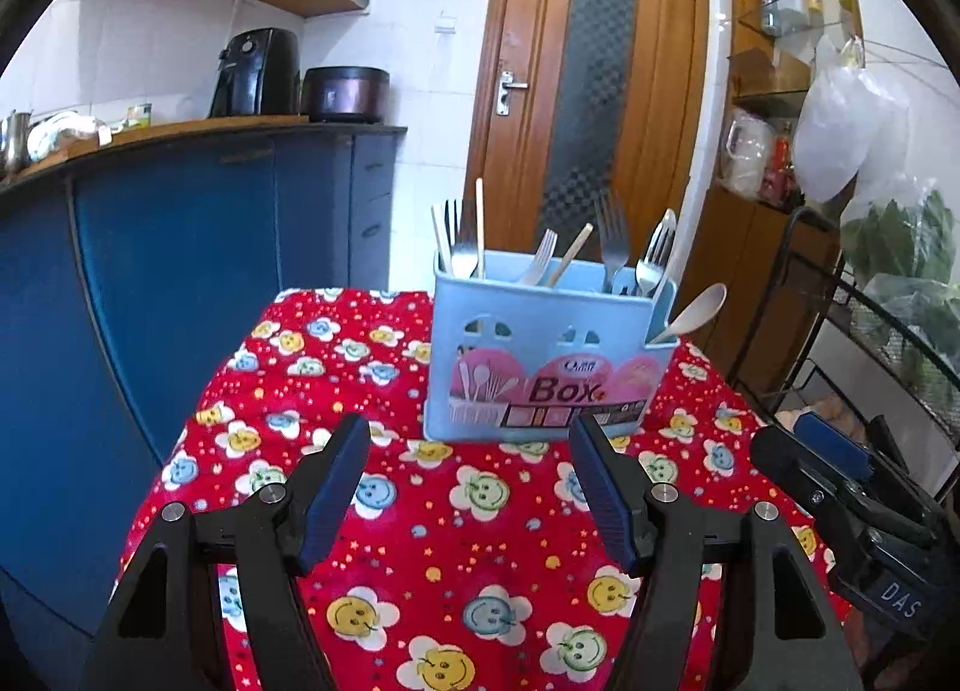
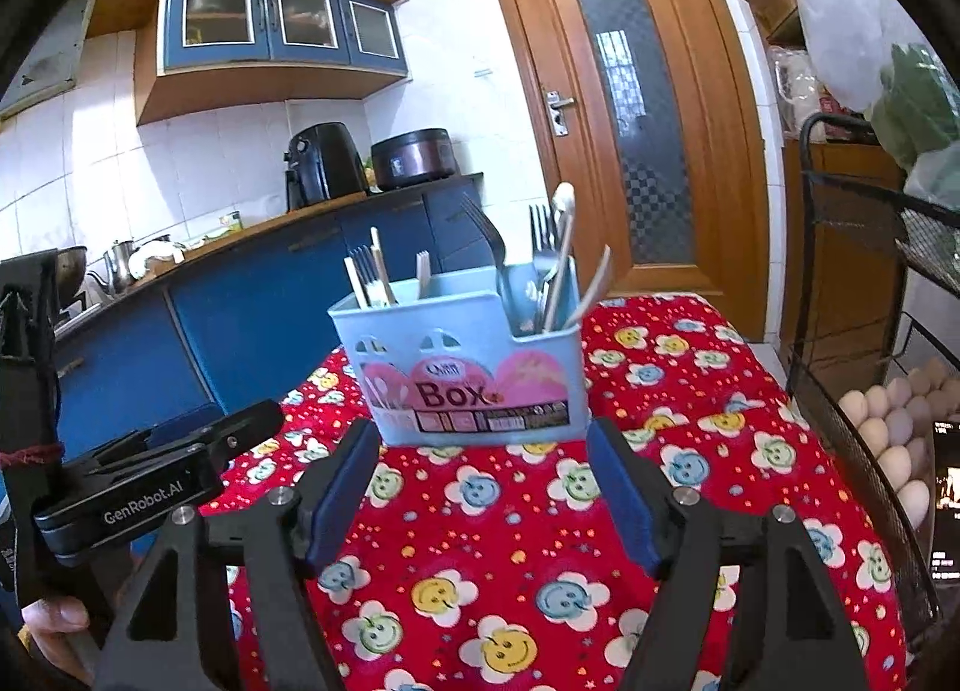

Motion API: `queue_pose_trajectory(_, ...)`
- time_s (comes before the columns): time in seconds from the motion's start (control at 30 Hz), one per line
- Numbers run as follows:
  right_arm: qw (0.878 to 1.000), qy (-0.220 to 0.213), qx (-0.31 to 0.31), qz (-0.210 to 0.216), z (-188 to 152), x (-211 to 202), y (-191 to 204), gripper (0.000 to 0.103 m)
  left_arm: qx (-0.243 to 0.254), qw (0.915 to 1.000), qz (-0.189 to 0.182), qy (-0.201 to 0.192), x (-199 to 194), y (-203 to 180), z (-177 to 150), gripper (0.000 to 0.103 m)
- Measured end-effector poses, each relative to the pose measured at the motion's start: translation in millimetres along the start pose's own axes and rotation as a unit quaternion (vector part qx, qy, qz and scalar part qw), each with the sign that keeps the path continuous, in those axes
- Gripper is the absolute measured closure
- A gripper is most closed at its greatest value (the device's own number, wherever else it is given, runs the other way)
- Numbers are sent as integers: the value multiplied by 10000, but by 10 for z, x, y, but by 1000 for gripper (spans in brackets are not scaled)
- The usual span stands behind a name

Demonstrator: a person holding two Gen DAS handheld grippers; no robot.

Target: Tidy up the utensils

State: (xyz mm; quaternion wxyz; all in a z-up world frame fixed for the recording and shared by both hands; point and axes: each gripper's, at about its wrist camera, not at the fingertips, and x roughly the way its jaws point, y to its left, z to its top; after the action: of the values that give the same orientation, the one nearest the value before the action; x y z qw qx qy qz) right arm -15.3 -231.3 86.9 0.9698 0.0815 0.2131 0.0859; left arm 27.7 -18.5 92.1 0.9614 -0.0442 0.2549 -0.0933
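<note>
Item: kitchen table under a red flowered cloth (image 1: 480, 511), recorded from both wrist views, listed left to right.

1. Left gripper (image 1: 468, 451): jaws stood spread, nothing between the blue pads; it hung low over the cloth, short of the box.
2. Utensil box (image 1: 546, 349): pale blue plastic, upright on the cloth near the table's far edge, ahead of both grippers. Left compartment held a fork (image 1: 459, 238) and pale sticks, probably chopsticks. Middle and right compartments held more forks (image 1: 612, 238), a stick, and a white spoon (image 1: 690, 310) leaning out over the right corner.
3. Right gripper (image 2: 483, 451): jaws likewise released, pads empty, aimed at the box's labelled front.

Progress, judged: no utensil lay loose on the visible cloth; everything seen stood in the box, so the sorting looked largely done or not yet started. Forks and sticks remained mixed across compartments.

Obscured: the box's interior and all utensil lower ends; exact counts; the near table edge behind the gripper bodies.
</note>
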Motion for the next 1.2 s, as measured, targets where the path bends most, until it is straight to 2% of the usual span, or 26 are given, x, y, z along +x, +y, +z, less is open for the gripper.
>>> queue_pose_trajectory(0.57,9995,187,66,-239,-231,131,-87,29,59,9994,249,215,234,11,-245,33)
queue_pose_trajectory(1.2,9994,204,120,-251,-249,137,-107,29,64,9996,231,174,249,-8,-284,33)
